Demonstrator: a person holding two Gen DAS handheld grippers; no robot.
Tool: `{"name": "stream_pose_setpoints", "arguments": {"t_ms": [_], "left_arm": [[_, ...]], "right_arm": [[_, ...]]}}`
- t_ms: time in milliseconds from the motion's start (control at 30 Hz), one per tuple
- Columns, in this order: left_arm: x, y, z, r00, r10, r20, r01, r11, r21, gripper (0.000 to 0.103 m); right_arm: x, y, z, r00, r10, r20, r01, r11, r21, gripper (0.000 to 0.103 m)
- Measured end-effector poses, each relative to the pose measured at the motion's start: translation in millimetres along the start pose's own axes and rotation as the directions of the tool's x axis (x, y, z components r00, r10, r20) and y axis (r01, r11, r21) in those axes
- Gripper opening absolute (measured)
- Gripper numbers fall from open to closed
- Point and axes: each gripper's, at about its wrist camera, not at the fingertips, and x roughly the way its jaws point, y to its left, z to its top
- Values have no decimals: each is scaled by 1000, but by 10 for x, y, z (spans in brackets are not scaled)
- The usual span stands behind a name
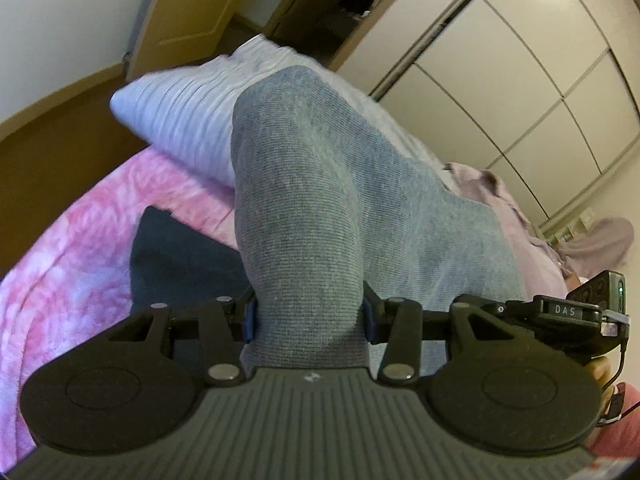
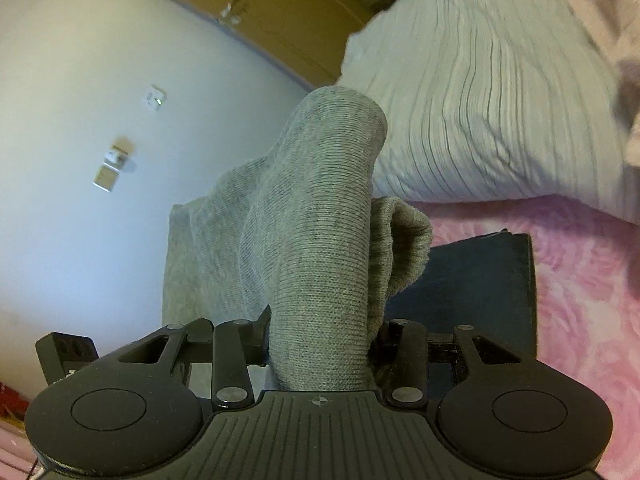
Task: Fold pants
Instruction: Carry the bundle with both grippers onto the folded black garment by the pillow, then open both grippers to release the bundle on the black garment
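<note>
Both grippers clamped on grey knit pants (image 1: 320, 184), carried aloft above a bed. Left gripper (image 1: 310, 316): jaws closed on a thick bunch of the grey fabric, cloth filling the gap between the blue-edged pads and bulging forward over them. Right gripper (image 2: 320, 340): jaws likewise gripping a bunched roll of the same pants (image 2: 320, 216), a looped end spilling out just to the right. Nothing slack between the pads on either side.

Pants hanging in the air, draped forward and down from the two grips, not laid flat anywhere. Below them: pink tie-dye blanket (image 1: 72, 248) spread over the bed, with a dark navy folded garment (image 2: 480, 280) lying on it directly under the grey cloth. Ribbed white pillow (image 2: 500, 100) beyond, at the head of the bed. Crumpled mauve clothing (image 1: 508, 200) farther along the bed, near pale wardrobe doors (image 1: 540, 72).

Progress, as a judgement: early to middle. Pants picked up and held at two points, apparently doubled over at least once given the thickness in each grip, though exact fold count impossible to tell from these views. Not yet done: laying the pants down on the blanket, smoothing, making the closing fold, releasing both grips. Navy piece looks already folded, perhaps a finished item beside which or onto which the grey pair belongs.
</note>
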Motion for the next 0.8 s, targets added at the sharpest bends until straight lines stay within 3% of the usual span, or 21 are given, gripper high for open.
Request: {"name": "stream_pose_setpoints", "arguments": {"t_ms": [133, 300, 600, 667, 767, 800], "left_arm": [[302, 358, -62, 999, 21, -29, -23, 999, -45, 42], [607, 604, -111, 997, 38, -66, -41, 998, -37, 42], [982, 821, -176, 993, 52, -108, -55, 998, -25, 42], [1077, 880, -231, 988, 91, -126, -91, 996, 8, 46], [1146, 988, -317, 977, 163, -141, -162, 987, 17, 51], [1094, 1014, -333, 979, 161, -123, -162, 987, 1, 51]], "right_arm": [[420, -266, 27, 999, -5, -41, 5, 1000, 5, 39], [792, -636, -58, 998, -3, -63, 5, 999, 46, 39], [1091, -1082, -73, 997, -4, -82, 12, 996, 91, 40], [1185, -1159, -83, 994, -47, -101, 54, 996, 68, 48], [1285, -1261, -116, 970, -220, -99, 224, 974, 30, 61], [1242, -1269, -126, 971, -228, -77, 231, 973, 22, 61]]}}
